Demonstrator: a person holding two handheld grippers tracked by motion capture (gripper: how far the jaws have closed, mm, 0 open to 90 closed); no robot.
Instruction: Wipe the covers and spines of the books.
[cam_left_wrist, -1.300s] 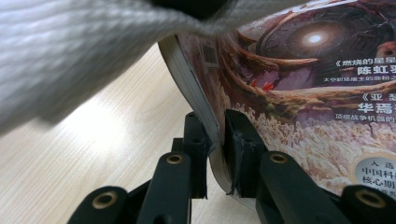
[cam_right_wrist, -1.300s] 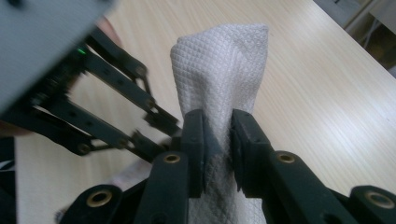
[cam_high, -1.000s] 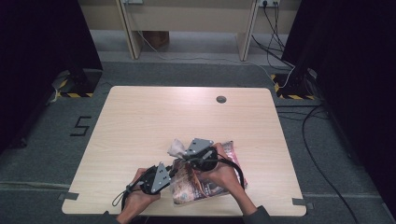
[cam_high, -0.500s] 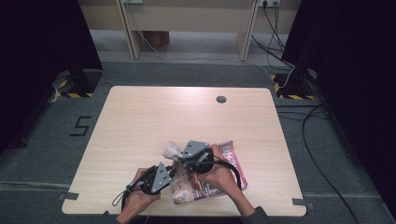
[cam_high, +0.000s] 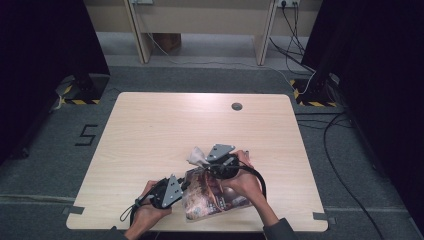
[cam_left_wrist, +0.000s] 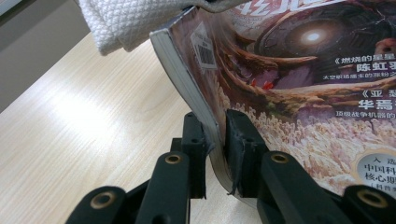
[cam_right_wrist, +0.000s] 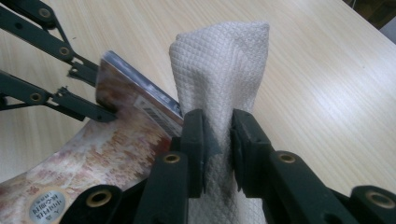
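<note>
Wooden table (cam_high: 150, 130) bare beyond, left gripper (cam_left_wrist: 215, 135) clamping magazine (cam_left_wrist: 299, 93) edge, right gripper (cam_right_wrist: 217, 135) pinching white cloth (cam_right_wrist: 224, 65).

Between the black matt plastic jaws of my right gripper (cam_right_wrist: 217, 140) the white cloth (cam_right_wrist: 219, 70) looks soft, with a fine waffle weave. In my left gripper (cam_left_wrist: 215, 144) the magazine (cam_left_wrist: 299, 70) has a glossy, smooth paper cover. Under both, the table (cam_high: 150, 130) is pale wood, smooth with a slight sheen.

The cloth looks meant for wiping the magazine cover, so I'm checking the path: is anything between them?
Nothing visible. The right hand-held gripper pinches the white cloth right at the magazine edge, while the left hand-held gripper clamps that edge.
</note>
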